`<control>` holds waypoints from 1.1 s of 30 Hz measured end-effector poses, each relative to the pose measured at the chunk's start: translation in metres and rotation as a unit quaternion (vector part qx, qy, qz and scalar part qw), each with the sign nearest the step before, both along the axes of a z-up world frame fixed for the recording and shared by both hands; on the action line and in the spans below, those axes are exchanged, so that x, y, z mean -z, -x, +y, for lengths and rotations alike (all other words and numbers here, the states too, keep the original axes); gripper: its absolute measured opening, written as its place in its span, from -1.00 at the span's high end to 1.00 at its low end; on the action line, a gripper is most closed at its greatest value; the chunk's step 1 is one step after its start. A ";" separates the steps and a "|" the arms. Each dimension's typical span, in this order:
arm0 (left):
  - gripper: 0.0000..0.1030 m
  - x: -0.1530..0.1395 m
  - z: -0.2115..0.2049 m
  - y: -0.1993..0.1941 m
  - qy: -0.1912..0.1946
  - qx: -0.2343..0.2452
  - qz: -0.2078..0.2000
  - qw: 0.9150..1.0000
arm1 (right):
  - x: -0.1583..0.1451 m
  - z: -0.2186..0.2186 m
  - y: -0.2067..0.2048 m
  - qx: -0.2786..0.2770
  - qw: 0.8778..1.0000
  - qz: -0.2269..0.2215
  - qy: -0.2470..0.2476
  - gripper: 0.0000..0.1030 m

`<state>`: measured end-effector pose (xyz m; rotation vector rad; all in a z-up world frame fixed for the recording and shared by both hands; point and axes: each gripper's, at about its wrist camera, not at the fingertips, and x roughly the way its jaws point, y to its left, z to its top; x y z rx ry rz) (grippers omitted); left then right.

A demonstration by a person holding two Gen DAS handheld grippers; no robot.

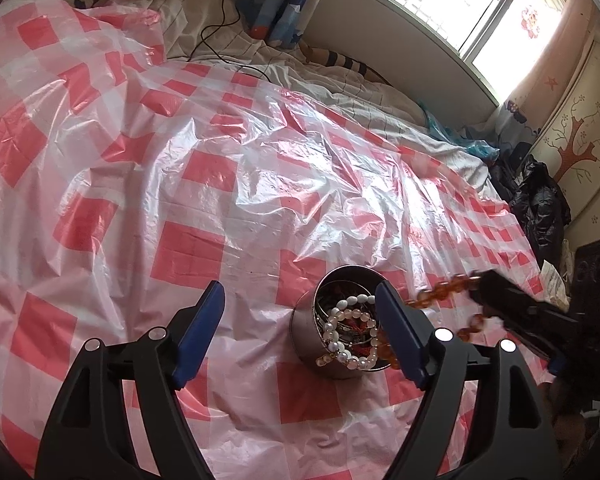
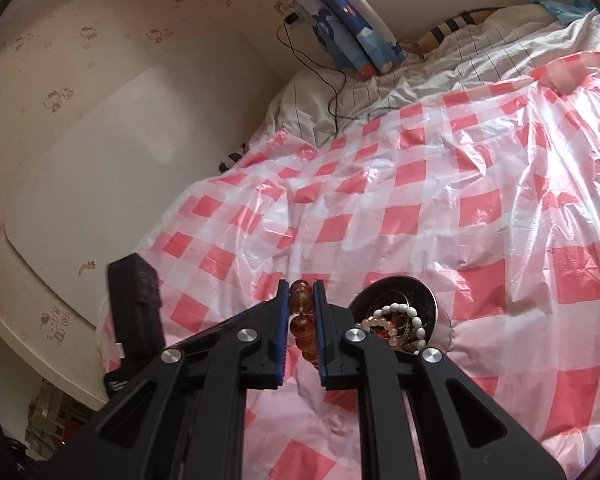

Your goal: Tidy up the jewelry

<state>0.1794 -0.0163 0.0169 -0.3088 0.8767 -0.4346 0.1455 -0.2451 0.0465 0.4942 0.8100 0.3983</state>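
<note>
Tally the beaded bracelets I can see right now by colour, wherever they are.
Amber bead bracelet: 1, clamped in the right tongs, clear of the tin.
White oval-bead bracelet: 1, in the metal tin.
Pale pink round-bead bracelet: 1, in the tin.
Total: 3 beaded bracelets. The tangle of metal and red pieces under them is too jumbled to count.

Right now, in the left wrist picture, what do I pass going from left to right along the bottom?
Left claw's left finger → metal tin of jewelry with a white bead bracelet → left claw's right finger → amber bead bracelet → right claw, pinching those beads.
</note>
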 end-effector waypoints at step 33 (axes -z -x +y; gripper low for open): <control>-0.85 0.002 -0.031 0.117 -0.209 0.023 -0.087 0.974 | 0.048 0.023 0.155 0.153 0.938 0.008 0.312 -0.85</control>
